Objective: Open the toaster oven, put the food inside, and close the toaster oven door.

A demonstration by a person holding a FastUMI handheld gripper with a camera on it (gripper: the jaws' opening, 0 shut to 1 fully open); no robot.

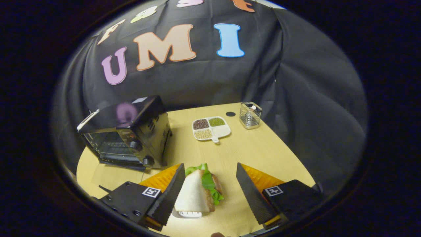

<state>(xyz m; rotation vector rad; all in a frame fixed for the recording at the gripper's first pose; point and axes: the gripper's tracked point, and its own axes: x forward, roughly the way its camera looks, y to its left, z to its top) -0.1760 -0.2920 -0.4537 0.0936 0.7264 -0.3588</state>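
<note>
Wooden table (263, 154) bears toaster oven (131, 131); jaws spread around sandwich (197, 192).

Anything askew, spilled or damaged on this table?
Nothing stands out. The toaster oven sits upright with its door down, the divided dish holds its grains in their compartments, and the sandwich lies intact between the open gripper's fingers, close by one and clear of the other.

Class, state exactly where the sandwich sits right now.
In the gripper view the sandwich lies on the table between the open gripper fingers, nearer the left one, right of the toaster oven.
</note>
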